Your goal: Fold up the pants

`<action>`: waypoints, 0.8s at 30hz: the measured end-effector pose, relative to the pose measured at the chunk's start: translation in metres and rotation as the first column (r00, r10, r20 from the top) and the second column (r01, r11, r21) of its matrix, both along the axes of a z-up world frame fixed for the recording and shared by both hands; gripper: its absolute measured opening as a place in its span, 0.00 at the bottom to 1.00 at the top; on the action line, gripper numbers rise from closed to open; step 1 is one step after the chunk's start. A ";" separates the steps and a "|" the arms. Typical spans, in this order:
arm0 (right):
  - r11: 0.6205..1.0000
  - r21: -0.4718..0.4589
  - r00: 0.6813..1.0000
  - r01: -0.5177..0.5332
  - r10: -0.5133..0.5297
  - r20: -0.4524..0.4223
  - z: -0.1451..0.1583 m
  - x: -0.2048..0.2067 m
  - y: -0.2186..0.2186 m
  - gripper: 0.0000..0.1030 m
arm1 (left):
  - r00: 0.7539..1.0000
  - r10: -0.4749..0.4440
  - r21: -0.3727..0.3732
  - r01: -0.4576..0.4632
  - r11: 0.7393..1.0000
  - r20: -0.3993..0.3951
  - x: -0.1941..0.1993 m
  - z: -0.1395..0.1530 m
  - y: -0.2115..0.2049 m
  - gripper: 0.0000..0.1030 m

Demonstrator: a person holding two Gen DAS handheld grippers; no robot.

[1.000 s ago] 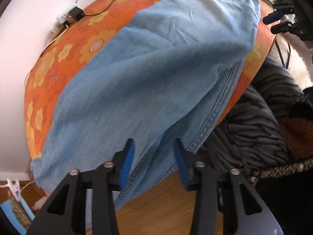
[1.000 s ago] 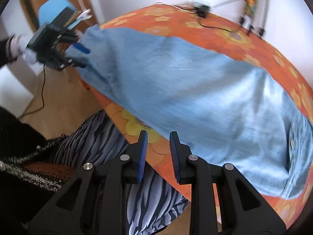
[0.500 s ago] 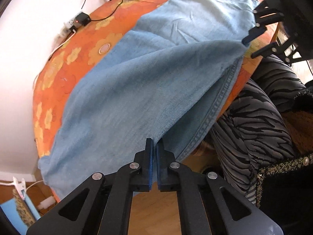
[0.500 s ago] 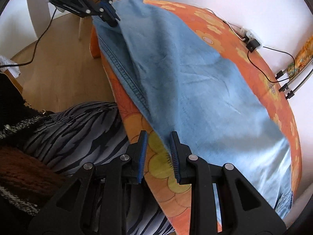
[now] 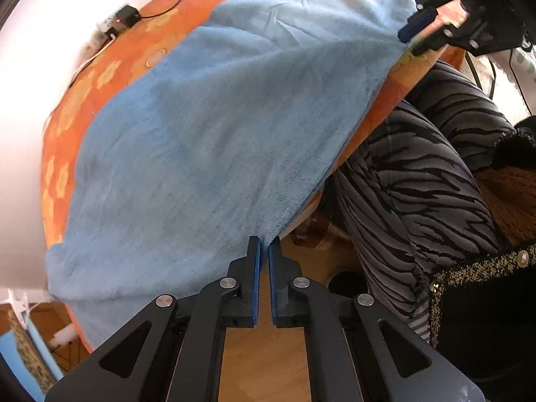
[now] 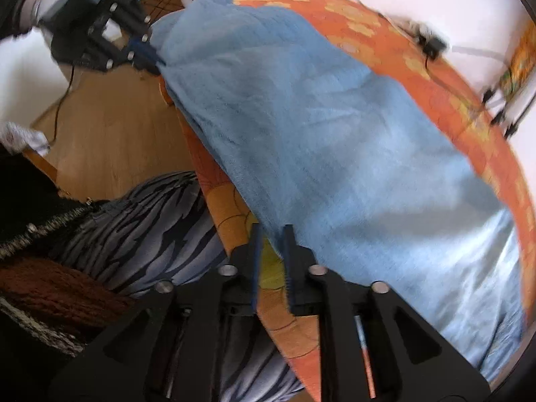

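Observation:
Light blue denim pants point(image 5: 214, 127) lie spread along an orange flowered table point(image 5: 83, 93); they also show in the right wrist view point(image 6: 328, 140). My left gripper point(image 5: 264, 251) is shut on the near edge of the pants, which hangs over the table's side. My right gripper point(image 6: 272, 238) has its jaws a little apart at the pants' near edge, with cloth at the right finger. Each gripper shows far off in the other's view: the right one point(image 5: 422, 30), the left one point(image 6: 140, 50).
A person in zebra-striped trousers point(image 5: 418, 181) stands against the table's near side. A wooden floor point(image 6: 110, 140) lies below. A charger and cables point(image 5: 124, 20) sit at the table's far edge by the white wall.
My left gripper closed on the pants' edge and lifted it, so the seam side is turned under. My right gripper moved in along the table edge to the pants' near edge.

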State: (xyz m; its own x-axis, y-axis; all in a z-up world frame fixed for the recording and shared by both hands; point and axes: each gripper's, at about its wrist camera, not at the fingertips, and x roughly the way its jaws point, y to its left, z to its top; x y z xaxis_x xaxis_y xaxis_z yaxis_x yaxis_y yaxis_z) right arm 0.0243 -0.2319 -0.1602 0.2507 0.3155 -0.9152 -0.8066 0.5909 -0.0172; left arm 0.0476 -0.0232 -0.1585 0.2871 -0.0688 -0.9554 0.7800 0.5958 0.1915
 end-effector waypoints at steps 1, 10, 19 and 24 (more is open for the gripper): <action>1.000 0.023 1.000 0.008 -0.008 -0.021 0.001 0.000 -0.004 0.22 | 1.000 0.019 -0.012 -0.019 1.000 -0.010 0.002 0.001 0.002 0.07; 0.922 0.237 0.951 0.306 -0.309 -0.026 0.039 0.019 -0.088 0.23 | 0.953 0.303 -0.269 -0.292 0.918 -0.002 0.009 0.044 0.053 0.22; 0.854 0.285 0.886 0.436 -0.463 0.031 0.058 0.015 -0.126 0.23 | 0.706 0.708 -0.488 -0.631 0.603 -0.039 -0.024 0.045 0.174 0.22; 0.873 0.279 0.906 0.400 -0.423 0.027 0.060 0.025 -0.102 0.23 | 0.567 0.819 -0.518 -0.728 0.449 -0.087 -0.044 0.025 0.230 0.22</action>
State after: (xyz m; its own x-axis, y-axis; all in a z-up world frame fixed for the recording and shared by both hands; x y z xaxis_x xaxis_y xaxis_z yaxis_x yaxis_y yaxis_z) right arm 0.0495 -0.3343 -0.1000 0.4827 0.3905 -0.7839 -0.4915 0.8616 0.1265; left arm 0.0032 0.2072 -0.1333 0.5809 -0.1366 -0.8025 -0.0656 0.9748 -0.2134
